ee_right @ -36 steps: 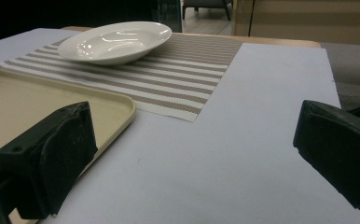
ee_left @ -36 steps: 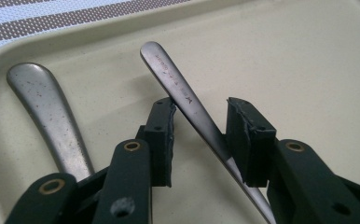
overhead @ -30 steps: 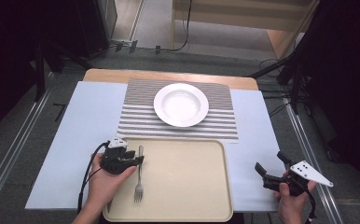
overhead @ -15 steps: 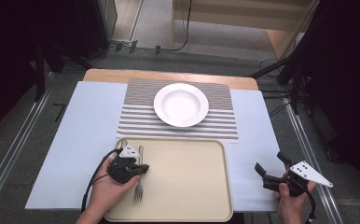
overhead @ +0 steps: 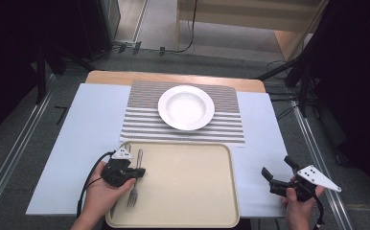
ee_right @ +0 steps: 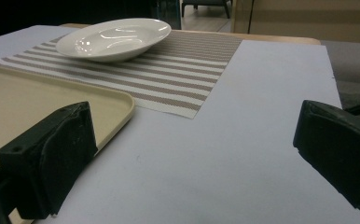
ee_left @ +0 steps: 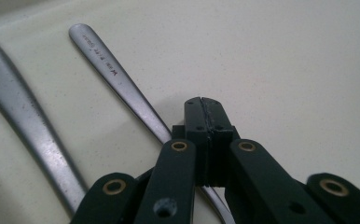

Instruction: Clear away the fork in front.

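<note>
The left gripper (overhead: 137,172) sits low over the near-left part of the beige tray (overhead: 192,191), and its jaws have just been closing; in the left gripper view the two black pads (ee_left: 205,122) now stand pressed together with the fork's handle (ee_left: 117,79) passing in between them, so the grip is clamped on the fork (overhead: 135,184). From the fingertips the handle runs away toward the tray's far rim, and the tines lie on the other side, back toward the person, flat on the tray floor. Just beside the gripped handle, to its left in the left gripper view, lies a second piece of cutlery (ee_left: 24,121), roughly parallel and not touching the pads. The right gripper (overhead: 280,175) is held well apart from all this, past the tray's right rim over the pale blue sheet (overhead: 264,139), its jaws spread wide with nothing between them. Ahead of its fingertips and off to the left in the right gripper view are the tray's corner, then the striped placemat (ee_right: 183,70), and on that the white plate (ee_right: 115,37), far from both pairs of fingers.
</note>
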{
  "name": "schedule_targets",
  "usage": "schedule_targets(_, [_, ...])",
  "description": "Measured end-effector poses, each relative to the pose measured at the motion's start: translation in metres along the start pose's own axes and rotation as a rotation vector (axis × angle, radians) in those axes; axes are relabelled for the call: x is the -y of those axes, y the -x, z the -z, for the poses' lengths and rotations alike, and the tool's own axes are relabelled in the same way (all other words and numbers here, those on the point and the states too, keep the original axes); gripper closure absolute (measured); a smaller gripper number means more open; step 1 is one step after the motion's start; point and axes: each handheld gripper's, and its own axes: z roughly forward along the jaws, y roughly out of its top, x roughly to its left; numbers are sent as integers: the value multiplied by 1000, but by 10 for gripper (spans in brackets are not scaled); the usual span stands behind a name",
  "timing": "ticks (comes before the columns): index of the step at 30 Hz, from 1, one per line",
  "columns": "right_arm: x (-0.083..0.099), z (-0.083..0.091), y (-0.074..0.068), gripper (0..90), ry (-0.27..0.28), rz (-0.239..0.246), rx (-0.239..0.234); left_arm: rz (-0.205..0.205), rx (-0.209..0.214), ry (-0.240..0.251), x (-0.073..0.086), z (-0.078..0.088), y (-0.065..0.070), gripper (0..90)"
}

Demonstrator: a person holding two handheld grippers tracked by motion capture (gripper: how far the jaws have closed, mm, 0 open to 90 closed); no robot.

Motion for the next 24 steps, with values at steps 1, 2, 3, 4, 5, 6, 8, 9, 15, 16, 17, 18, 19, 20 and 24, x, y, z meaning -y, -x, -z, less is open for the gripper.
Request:
schedule_targets(1, [0, 0, 0, 0, 0, 0, 0, 3, 3, 3, 0, 0, -1, 893])
schedule_targets(2, [0, 0, 0, 0, 0, 1, 0, 7, 5, 0, 1, 1, -2, 894])
schedule_targets(3, [0, 0, 0, 0, -1, 1, 0, 13, 5, 4, 1, 2, -3, 894])
schedule_targets(4, [0, 0, 0, 0, 0, 1, 0, 19, 5, 5, 2, 2, -5, 894])
schedule_targets(5, [0, 0, 0, 0, -1, 1, 0, 23, 8, 8, 2, 3, -6, 894])
schedule_targets(6, [0, 0, 0, 0, -1, -2, 0, 27, 10, 10, 2, 3, -7, 894])
schedule_targets(8, [0, 0, 0, 0, -2, -1, 0, 29, 15, 15, 3, 3, -8, 894])
schedule_targets(9, [0, 0, 0, 0, -2, -1, -1, 30, 17, 17, 3, 3, -9, 893])
schedule_targets(15, [-1, 0, -1, 0, 2, 5, -3, 43, 37, 120, 4, 16, -14, 884])
schedule_targets(16, [-1, 0, -2, 0, 1, 7, -5, 42, 41, 147, 4, 20, -15, 825])
schedule_targets(17, [-2, 0, -2, 0, 3, 10, -7, 42, 61, 177, 5, 24, -17, 786])
schedule_targets(18, [-2, 0, -3, 0, 3, 11, -10, 41, 77, 201, 6, 28, -19, 752])
schedule_targets(19, [-2, 0, -4, 0, 2, 11, -11, 31, 77, 228, 6, 32, -20, 709])
schedule_targets(20, [-3, -1, -4, 0, 3, 15, -13, 23, 72, 254, 7, 36, -20, 670])
schedule_targets(24, [-4, -1, -7, 0, -2, 23, -22, 23, 62, 359, 13, 51, -24, 479])
